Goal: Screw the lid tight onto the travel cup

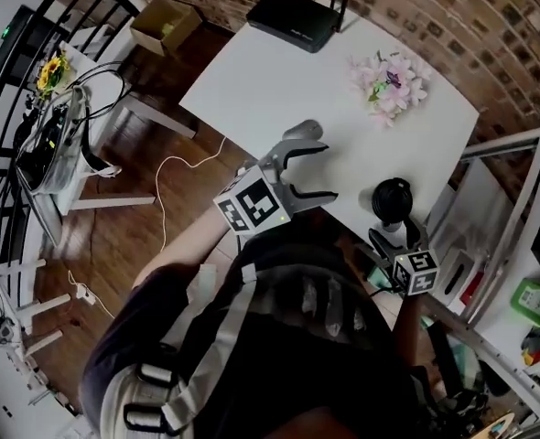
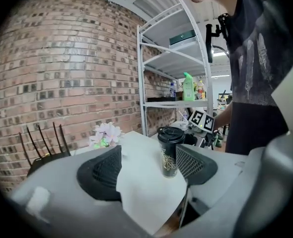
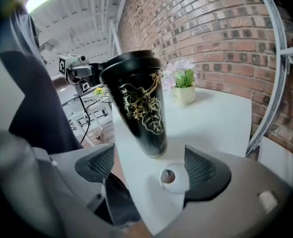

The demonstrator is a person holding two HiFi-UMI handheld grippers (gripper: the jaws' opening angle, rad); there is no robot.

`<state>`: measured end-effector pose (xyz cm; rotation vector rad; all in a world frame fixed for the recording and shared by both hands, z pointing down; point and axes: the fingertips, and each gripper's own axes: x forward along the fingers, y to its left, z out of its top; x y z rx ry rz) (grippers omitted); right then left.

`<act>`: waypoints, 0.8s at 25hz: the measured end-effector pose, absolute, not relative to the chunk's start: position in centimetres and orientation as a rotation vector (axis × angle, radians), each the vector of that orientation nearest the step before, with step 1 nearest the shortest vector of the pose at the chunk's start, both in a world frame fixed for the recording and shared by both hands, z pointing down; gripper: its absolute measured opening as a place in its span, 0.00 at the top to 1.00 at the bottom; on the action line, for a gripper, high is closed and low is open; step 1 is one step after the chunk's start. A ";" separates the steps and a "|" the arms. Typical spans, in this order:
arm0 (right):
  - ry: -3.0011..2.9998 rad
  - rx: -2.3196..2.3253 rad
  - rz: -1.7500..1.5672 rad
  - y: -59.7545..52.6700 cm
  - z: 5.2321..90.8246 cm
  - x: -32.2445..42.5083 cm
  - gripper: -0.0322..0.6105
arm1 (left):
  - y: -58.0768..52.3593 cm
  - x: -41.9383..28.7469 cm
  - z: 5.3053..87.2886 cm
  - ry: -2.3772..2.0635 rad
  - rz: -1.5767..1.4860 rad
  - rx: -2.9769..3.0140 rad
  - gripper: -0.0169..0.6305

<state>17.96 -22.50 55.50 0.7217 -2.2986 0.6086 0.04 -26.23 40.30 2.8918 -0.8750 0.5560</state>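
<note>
Right gripper point(image 3: 149, 167), cup point(image 3: 136, 100) apparently just beyond

This looks like a workroom set up in a loft-style room, not a kitchen and not a shop. One wall is bare red brick point(image 1: 416, 7) and the floor is dark wooden boards point(image 1: 133, 245). A plain white table point(image 1: 279, 90) stands against the brick, with a black router point(image 1: 296, 16) and a small bunch of pink flowers point(image 1: 391, 82) on it. Beside it is a white metal shelf rack point(image 2: 141, 83) holding a green bottle point(image 2: 188, 87) and other supplies. A second small table point(image 1: 55, 144) carries electronic gear and many wires, a white cable point(image 1: 174, 167) lies across the floor, and an open cardboard box point(image 1: 165, 24) stands by the wall.
</note>
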 end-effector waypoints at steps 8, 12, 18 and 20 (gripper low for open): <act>-2.200 0.843 0.818 -18.2 54.5 19.7 0.30 | -24.6 -3.9 40.3 -0.934 0.570 2.899 0.45; -2.208 0.826 0.917 -15.8 53.7 18.0 0.50 | -23.3 -5.9 41.3 -0.929 0.605 2.888 0.51; -2.332 0.659 0.879 -13.6 49.5 10.5 0.94 | -20.8 -6.9 41.7 -0.839 0.605 2.884 0.97; -2.353 0.660 0.835 -13.1 47.7 9.5 0.94 | -20.2 -5.9 41.0 -0.784 0.578 2.936 0.97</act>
